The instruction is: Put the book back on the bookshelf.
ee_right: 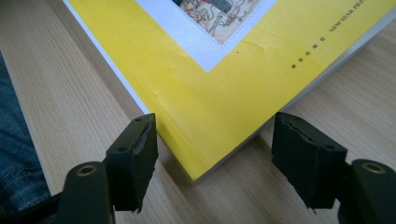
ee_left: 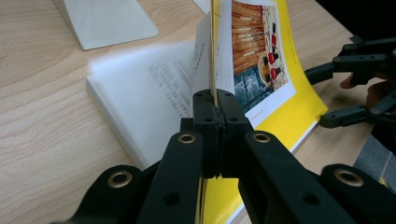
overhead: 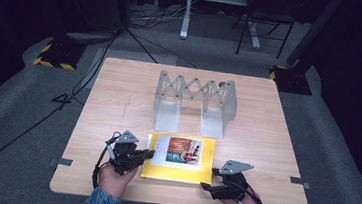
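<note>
The yellow book (overhead: 178, 168) lies on the table (overhead: 119, 101) before me. My left gripper (ee_left: 215, 105) pinches its lifted cover; my right gripper (ee_right: 215, 149) stands spread, straddling its near corner.

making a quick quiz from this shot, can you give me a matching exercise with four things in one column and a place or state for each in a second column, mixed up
Things:
1. left gripper
2. right gripper
3. yellow book
4. metal book rack

Places or states:
A. stands upright at the far side of the table, nothing in it
B. jaws open, one on each side of a near corner of the book
C. lies flat near the person's edge, front cover lifted at one side
D. jaws pinched shut on the edge of the cover

Pairs: 1-D, 2-B, 3-C, 4-A
</note>
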`<state>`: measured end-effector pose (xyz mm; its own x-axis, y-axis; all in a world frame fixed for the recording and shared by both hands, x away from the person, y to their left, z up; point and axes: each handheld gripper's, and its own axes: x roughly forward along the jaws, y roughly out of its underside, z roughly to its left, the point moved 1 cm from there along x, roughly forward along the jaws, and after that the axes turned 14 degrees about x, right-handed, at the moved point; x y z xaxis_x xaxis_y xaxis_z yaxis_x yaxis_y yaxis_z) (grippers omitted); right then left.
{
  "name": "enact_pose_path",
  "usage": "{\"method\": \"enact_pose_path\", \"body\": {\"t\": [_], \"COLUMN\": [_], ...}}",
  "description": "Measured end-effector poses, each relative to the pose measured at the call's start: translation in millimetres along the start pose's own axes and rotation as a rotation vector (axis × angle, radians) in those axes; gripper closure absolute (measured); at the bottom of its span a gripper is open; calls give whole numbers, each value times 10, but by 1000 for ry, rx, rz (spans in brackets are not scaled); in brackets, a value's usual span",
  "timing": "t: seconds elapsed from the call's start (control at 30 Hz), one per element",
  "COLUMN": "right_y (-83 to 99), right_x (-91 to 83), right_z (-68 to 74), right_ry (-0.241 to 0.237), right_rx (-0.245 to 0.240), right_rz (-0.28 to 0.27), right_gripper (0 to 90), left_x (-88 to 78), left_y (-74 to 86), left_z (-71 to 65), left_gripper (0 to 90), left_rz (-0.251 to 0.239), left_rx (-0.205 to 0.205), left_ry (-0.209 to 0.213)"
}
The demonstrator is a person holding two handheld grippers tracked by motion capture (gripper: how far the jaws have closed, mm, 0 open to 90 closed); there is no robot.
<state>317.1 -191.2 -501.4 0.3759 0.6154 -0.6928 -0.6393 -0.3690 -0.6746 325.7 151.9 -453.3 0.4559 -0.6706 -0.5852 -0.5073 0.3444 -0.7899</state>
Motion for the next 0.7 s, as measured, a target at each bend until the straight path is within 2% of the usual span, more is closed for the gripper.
{"method": "enact_pose_path", "body": {"t": [0.13, 0.17, 0.27, 0.4, 0.47, 0.7], "right_y": [-13, -19, -10, -2, 5, -21], "right_x": [-69, -124, -191, -237, -246, -238], "right_z": [10, 18, 54, 129, 163, 202], "right_ry": [21, 34, 45, 50, 72, 94], "right_rx": [-9, -15, -36, -66, -84, -85], "right_rz": [-33, -58, -99, -134, -157, -146], "right_gripper": [341, 339, 341, 340, 319, 247], "left_x": [-45, -71, -100, -118, -120, -126], "left_y": [-82, -140, -226, -351, -399, -508], "left_z": [-32, -54, -98, -167, -195, -247], "left_gripper": [886, 887, 887, 889, 889, 889], "left_rz": [-11, -21, -25, -26, -26, -32], "left_rx": [1, 6, 17, 31, 36, 53], "left_ry": [14, 31, 46, 41, 40, 44]}}
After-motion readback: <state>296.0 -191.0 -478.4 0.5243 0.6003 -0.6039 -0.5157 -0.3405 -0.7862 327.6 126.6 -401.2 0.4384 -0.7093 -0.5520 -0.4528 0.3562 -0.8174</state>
